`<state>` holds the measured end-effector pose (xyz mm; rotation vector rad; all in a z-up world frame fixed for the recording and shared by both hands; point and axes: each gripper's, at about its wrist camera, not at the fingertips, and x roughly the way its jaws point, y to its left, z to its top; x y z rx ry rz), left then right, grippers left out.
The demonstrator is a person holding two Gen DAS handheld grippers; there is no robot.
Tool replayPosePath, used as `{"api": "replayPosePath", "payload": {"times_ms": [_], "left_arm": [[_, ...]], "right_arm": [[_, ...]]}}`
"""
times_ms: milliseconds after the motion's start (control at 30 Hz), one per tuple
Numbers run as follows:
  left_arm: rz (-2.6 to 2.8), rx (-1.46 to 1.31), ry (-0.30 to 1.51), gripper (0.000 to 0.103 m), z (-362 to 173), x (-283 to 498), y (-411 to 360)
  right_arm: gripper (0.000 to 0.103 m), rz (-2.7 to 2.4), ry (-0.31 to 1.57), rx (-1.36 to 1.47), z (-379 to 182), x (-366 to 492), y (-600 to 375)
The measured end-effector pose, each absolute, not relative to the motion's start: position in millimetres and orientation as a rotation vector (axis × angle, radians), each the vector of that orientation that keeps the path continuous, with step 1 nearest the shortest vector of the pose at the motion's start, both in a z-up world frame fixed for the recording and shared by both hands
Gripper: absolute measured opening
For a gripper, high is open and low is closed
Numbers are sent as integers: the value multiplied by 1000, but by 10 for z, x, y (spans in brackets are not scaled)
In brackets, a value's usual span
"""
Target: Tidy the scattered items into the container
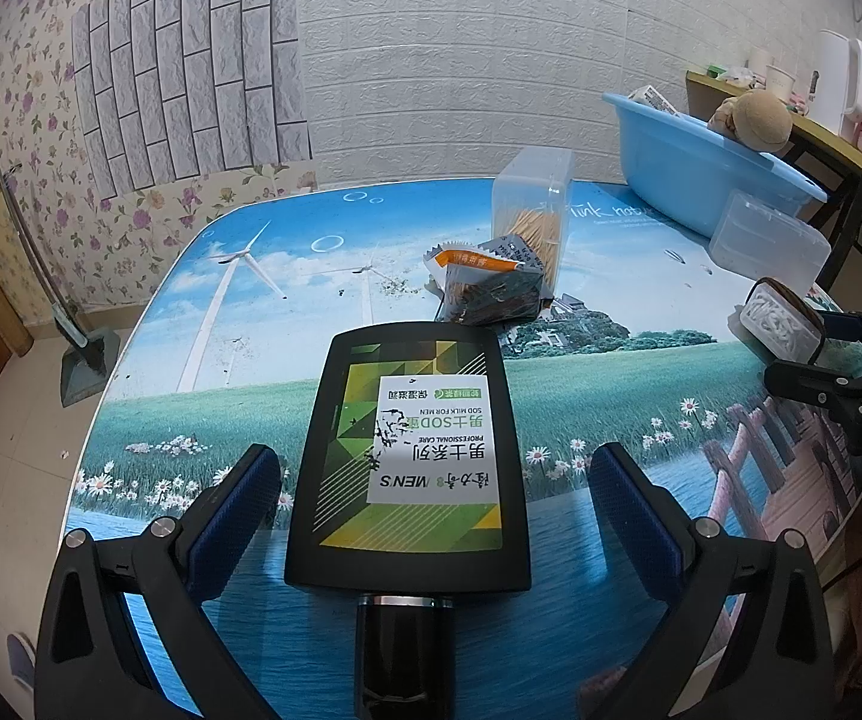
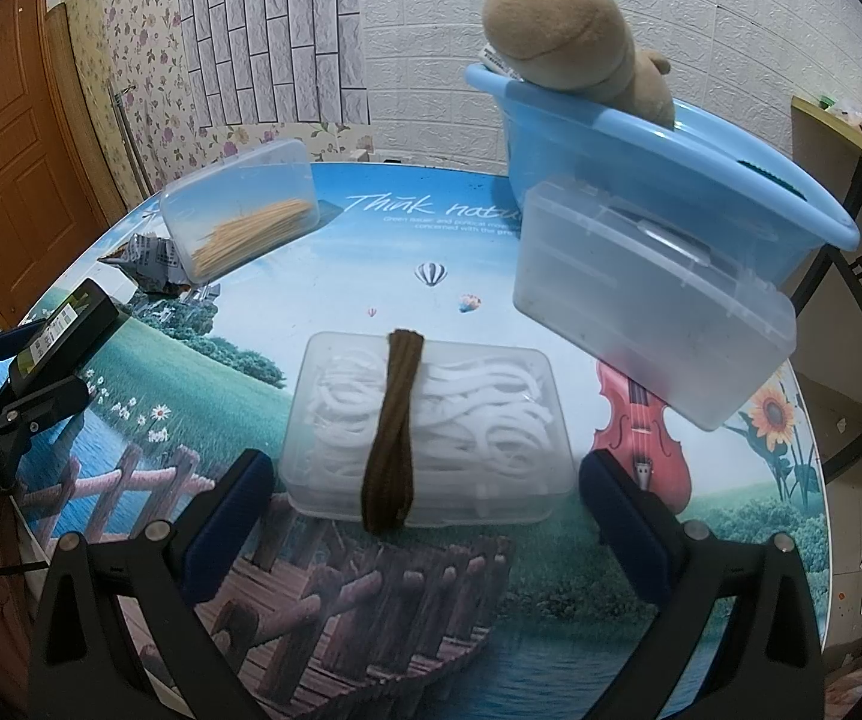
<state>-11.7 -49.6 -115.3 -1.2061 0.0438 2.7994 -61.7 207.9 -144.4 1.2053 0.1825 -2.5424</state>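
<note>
Both claws spread wide, left claw flanking black bottle, right claw flanking floss box

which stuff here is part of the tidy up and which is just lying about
Part of the job:
- blue basin, the container
- black lotion bottle between the open left claw
- floss-pick box between the open right claw
- toothpick box
- snack packet
- empty clear box
- plush toy, already in the basin

Just lying about:
- kettle
- paper cups
- dustpan
</note>
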Motion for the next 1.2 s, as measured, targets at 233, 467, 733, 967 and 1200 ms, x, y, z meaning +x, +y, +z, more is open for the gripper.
{"api": "replayPosePath", "payload": {"times_ms": [233, 467, 733, 967, 1200], "left_arm": [[2787, -1214, 47, 103, -1150, -137, -493], [2789, -1201, 50, 103, -1155, -134, -486], [2797, -1198, 45, 103, -1155, -124, -481], [2783, -1179, 59, 91, -1136, -111, -462], [2795, -1143, 53, 62, -1104, -95, -479]], "right_arm": [[103, -2543, 181, 1205, -1447, -614, 2076], [103, -2546, 181, 1201, -1428, -596, 2094], [103, -2543, 183, 1197, -1423, -601, 2102], [103, -2546, 182, 1191, -1422, -595, 2088], [103, -2548, 182, 1190, -1427, -593, 2077]]}}
